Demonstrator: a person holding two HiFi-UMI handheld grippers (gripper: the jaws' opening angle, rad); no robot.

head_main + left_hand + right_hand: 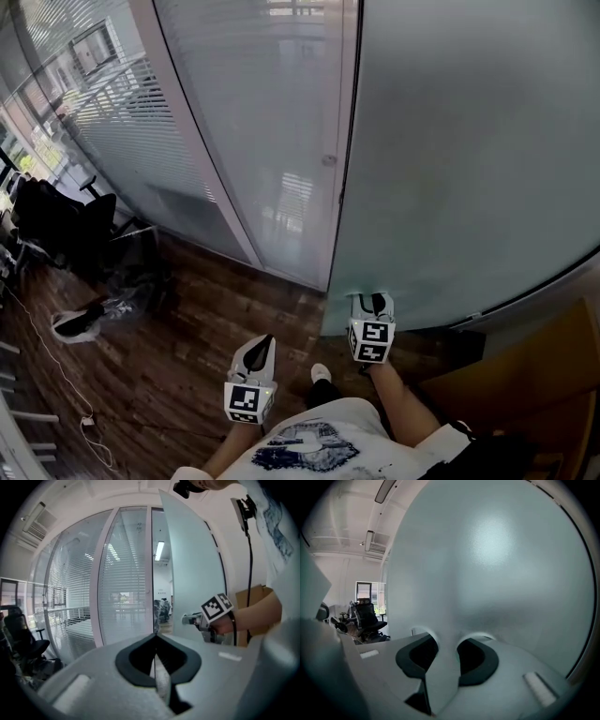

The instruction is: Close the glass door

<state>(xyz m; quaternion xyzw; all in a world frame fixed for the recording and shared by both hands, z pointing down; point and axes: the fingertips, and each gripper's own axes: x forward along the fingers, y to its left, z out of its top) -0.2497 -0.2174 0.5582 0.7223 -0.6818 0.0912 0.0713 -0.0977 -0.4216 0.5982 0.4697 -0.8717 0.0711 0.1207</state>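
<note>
The frosted glass door point(469, 169) stands ajar, with its dark free edge close to the white frame of the fixed glass panels point(262, 122). My right gripper point(373, 302) is low against the door's face. In the right gripper view its jaws point(443, 641) sit on either side of a pale upright bar on the door point(497, 564), which looks like the handle. The left gripper view shows that gripper point(206, 616) at the door point(192, 573). My left gripper point(264, 345) hovers above the wood floor, left of the door. It is shut and empty point(155, 637).
A black office chair point(66, 225) and a dark-and-white bundle point(80, 323) sit on the floor at the left, and a thin white cable point(56, 366) runs past them. A brown cardboard box point(525, 375) is at the right behind the door. The person's white shoe point(321, 373) is between the grippers.
</note>
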